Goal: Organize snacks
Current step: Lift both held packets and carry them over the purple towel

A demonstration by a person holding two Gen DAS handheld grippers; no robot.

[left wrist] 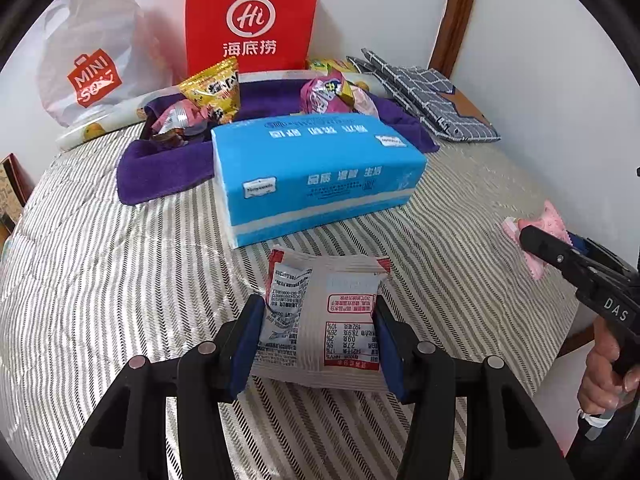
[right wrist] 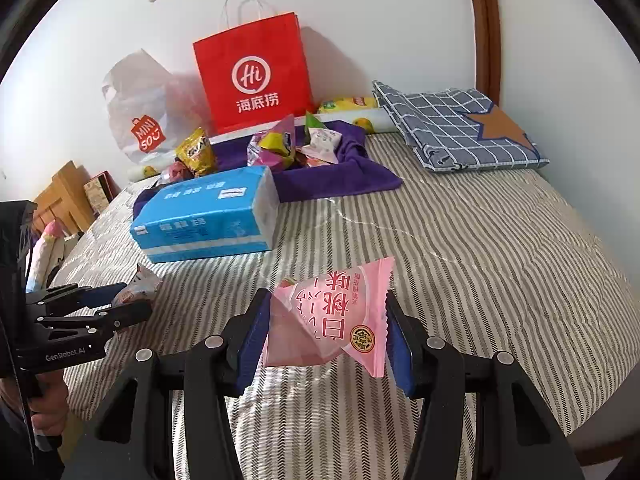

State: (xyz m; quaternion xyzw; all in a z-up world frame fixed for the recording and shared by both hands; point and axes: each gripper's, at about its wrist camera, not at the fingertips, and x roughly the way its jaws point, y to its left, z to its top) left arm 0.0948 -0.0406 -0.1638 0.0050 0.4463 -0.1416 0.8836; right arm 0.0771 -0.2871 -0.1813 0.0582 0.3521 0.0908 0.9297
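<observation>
**Two snack packs in hand, pile waiting up ahead**

Closest to my left gripper (left wrist: 318,334) is the silver-and-red snack packet (left wrist: 320,320), pinched across its width between the blue pads. Those jaws are partly closed on it and the wrapper crinkles where they press, so it's soft, light foil with some air inside. It hangs clear of the striped bed cover (left wrist: 120,260). Squeeze harder and whatever's inside probably gets crushed, so I'd guess a grip on the sides near the middle is plenty.

Over on my right gripper (right wrist: 326,332), same story: jaws partway closed around a pink triangular snack pack (right wrist: 328,320), pads on its two sides. It's puffy and slick-looking plastic, so it could slide out if I tilt too much.

Straight ahead of both jaws sits a blue tissue pack (left wrist: 316,172), and beyond that the purple towel (left wrist: 160,168) with the rest of the snacks (left wrist: 212,92) heaped on it. A red paper bag (left wrist: 252,16) stands against the wall behind.
</observation>
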